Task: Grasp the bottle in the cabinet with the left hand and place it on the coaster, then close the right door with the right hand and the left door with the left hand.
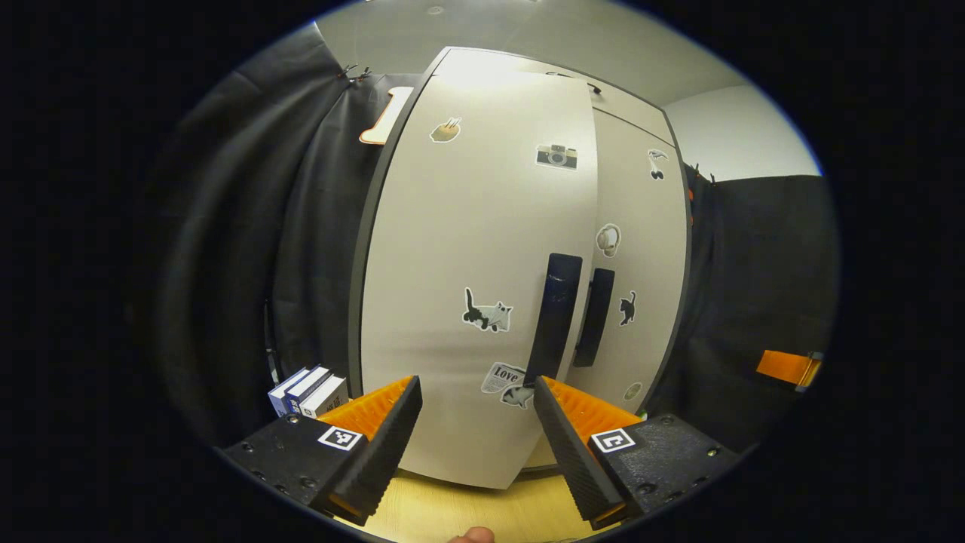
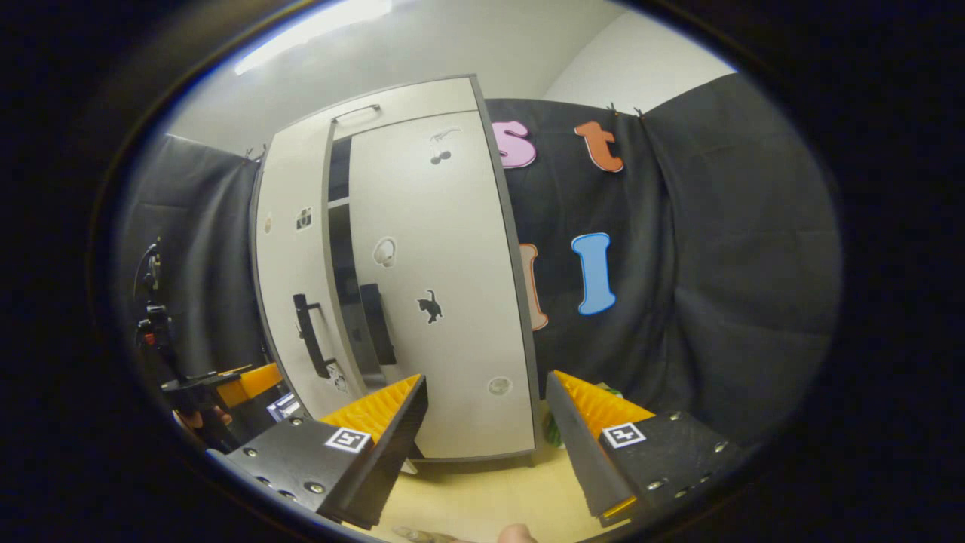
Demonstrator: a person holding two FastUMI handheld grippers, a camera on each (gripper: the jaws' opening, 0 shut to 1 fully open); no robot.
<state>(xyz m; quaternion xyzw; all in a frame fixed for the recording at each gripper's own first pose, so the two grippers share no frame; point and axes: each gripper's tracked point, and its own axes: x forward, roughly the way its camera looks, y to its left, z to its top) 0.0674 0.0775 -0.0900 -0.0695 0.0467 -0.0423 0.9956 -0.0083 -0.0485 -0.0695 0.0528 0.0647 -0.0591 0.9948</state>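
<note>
The white cabinet's left door (image 1: 460,256) stands slightly ajar, close in front of my left gripper (image 1: 476,388), which is open and holds nothing. Its dark handle (image 1: 554,317) rises just above my right-hand finger. The right door (image 1: 641,241) lies shut behind it. In the right gripper view, a dark gap (image 2: 339,249) shows between the left door (image 2: 290,264) and the shut right door (image 2: 445,264). My right gripper (image 2: 488,381) is open and empty, facing the right door's lower part. A small green thing (image 2: 554,431) peeks out beside the cabinet, mostly hidden.
Several books (image 1: 309,391) stand left of the cabinet on the light wooden table (image 1: 467,505). The left gripper (image 2: 226,386) and the hand holding it show far left in the right gripper view. Black cloth surrounds the cabinet.
</note>
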